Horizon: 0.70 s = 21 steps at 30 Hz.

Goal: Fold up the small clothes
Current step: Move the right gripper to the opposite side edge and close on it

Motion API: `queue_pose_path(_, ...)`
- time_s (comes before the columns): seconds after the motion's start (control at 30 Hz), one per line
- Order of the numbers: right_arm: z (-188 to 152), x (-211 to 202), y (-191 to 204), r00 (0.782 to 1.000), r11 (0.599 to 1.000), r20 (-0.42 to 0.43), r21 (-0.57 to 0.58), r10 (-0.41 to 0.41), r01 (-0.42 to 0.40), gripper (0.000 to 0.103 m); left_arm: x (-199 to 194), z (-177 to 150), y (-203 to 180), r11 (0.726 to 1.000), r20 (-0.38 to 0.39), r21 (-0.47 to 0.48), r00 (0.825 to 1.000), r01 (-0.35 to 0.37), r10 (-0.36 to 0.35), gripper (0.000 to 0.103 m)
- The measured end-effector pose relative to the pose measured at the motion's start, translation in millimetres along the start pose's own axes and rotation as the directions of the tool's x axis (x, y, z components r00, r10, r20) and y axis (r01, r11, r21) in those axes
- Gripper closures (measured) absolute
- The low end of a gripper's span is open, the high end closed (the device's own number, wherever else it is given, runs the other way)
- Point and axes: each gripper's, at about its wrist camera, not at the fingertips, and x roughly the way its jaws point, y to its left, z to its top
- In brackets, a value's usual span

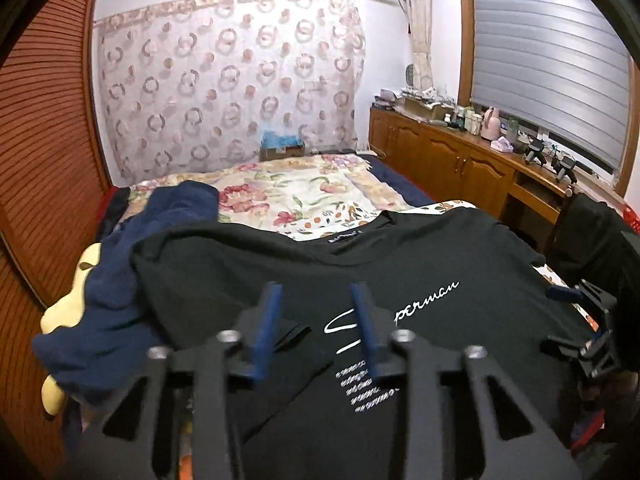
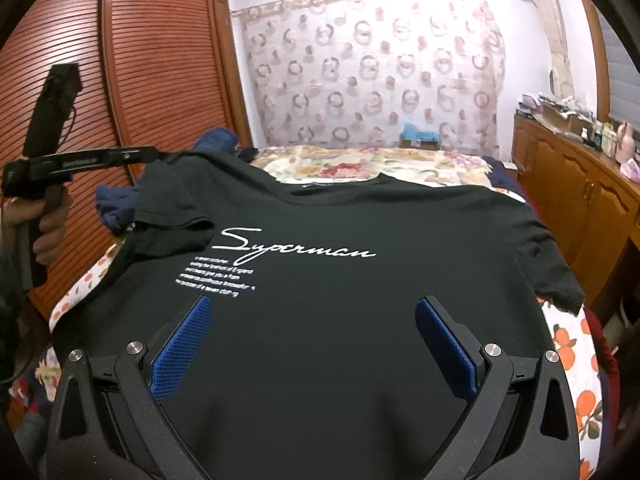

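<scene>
Your right hand-held gripper (image 2: pixel 312 344) hangs wide apart over the black T-shirt (image 2: pixel 340 288), spread print-up on the bed (image 2: pixel 576 392) for folding; your left hand-held gripper (image 1: pixel 316 328), fingers apart, sits beside the folded-in sleeve (image 2: pixel 172 216)

Left tool (image 1: pixel 316 300) part open, right tool (image 2: pixel 316 320) wide

Matt black cloth T-shirt (image 2: pixel 340 280); slatted wood wardrobe (image 2: pixel 160 60)

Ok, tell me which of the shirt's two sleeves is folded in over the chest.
The left sleeve: it lies doubled onto the black T-shirt beside the Superman print, while the right sleeve lies spread outward.
</scene>
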Motion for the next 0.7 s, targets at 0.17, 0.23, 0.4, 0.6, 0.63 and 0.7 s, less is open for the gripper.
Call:
queue_pose_path(0.17,11,12,10,0.999,0.998,-0.019,-0.044,0.049,-0.05,0.003,-28,-23,19,0.998,0.017,-0.033,0.998,-0.054,0.054,0.046)
queue_pose_path(0.23,20,19,19,0.995,0.993,-0.028,-0.073,0.092,-0.094,0.006,-36,-34,29,0.996,0.02,-0.057,0.997,-0.067,0.068,0.045)
queue_pose_path(0.4,45,46,52,0.985,0.973,-0.055,-0.157,0.164,-0.171,0.013,-56,-64,49,0.985,0.051,-0.12,0.99,-0.121,0.128,0.045)
queue_pose_path(0.6,74,85,100,0.959,0.931,-0.096,-0.233,0.267,-0.282,0.024,-64,-87,64,0.972,0.059,-0.168,0.983,-0.164,0.176,0.045)
queue_pose_path(0.63,77,92,107,0.954,0.923,-0.101,-0.241,0.284,-0.3,0.026,-65,-88,64,0.97,0.059,-0.17,0.981,-0.171,0.183,0.045)
queue_pose_path(0.7,82,109,125,0.94,0.906,-0.119,-0.253,0.318,-0.339,0.027,-67,-94,67,0.969,0.054,-0.174,0.981,-0.175,0.187,0.045)
